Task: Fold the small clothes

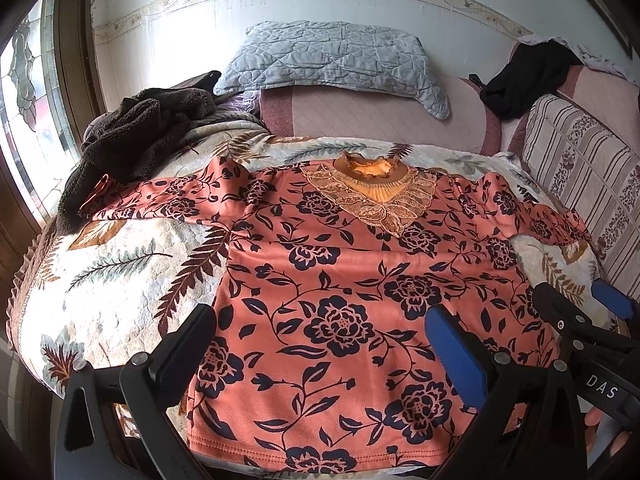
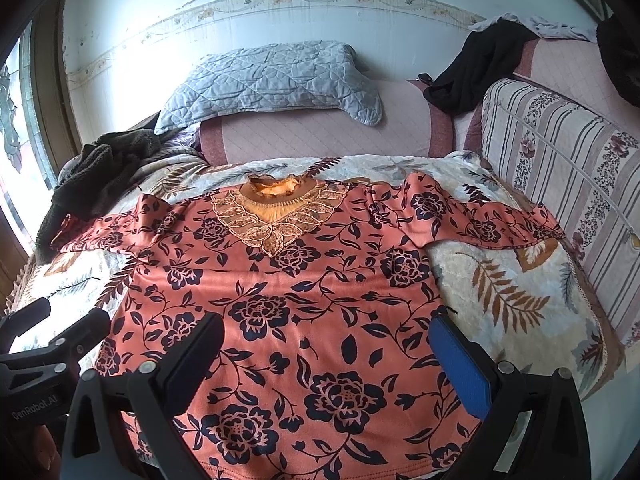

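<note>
Now the flowered shirt (image 1: 344,280) lies flat on the blanket (image 1: 120,272), collar at twelve o'clock; left gripper (image 1: 324,344) and right gripper (image 2: 328,356) hover spread wide, empty.

The floral top's (image 1: 340,292) hem ran off the bottom edge in both views; its left cuff (image 1: 94,196) was tucked against the brown fleece (image 1: 132,136).

A salmon-orange top (image 1: 344,280) with dark flowers and a lace collar lies flat, face up, sleeves spread, on the leaf-patterned blanket (image 1: 120,264).
</note>
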A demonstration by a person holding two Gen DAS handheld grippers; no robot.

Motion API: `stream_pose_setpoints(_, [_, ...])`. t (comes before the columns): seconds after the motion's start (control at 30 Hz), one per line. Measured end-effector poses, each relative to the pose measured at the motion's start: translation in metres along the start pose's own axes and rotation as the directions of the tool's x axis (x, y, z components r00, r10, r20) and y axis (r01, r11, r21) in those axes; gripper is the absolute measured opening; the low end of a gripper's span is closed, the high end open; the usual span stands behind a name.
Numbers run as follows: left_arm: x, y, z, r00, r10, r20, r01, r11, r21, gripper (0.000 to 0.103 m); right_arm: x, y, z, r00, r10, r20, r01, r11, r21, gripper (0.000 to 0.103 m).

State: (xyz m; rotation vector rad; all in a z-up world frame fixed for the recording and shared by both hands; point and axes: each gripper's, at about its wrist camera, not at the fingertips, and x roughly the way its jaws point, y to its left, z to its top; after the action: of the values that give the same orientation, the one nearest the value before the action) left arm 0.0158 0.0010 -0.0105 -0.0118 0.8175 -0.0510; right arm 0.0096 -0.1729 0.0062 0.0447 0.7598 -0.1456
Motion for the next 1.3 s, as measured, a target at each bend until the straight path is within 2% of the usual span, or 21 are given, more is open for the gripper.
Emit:
stream_pose_setpoints(1.13, [0.057, -0.017, 0.025, 0.999, 0.004, -0.051, -0.003, 0.999, 0.032, 0.103, 0.066, -0.016, 0.02, 0.998, 0.014, -0.056, -0.012, 1.0, 0.022, 0.103])
stream_pose_setpoints(1.23, [0.067, -0.009, 0.023, 0.998, -0.003, -0.064, 0.004, 1.0, 0.004, 0.103, 0.073, -0.031, 0.02, 0.996, 0.05, -0.071, -0.046, 0.997, 0.055, 0.103])
stream_pose_setpoints(1.3, [0.078, -0.002, 0.019, 0.996, 0.006, -0.084, -0.006, 1.0, -0.005, 0.103, 0.078, -0.055, 0.019, 0.994, 0.079, -0.071, -0.07, 0.99, 0.119, 0.103])
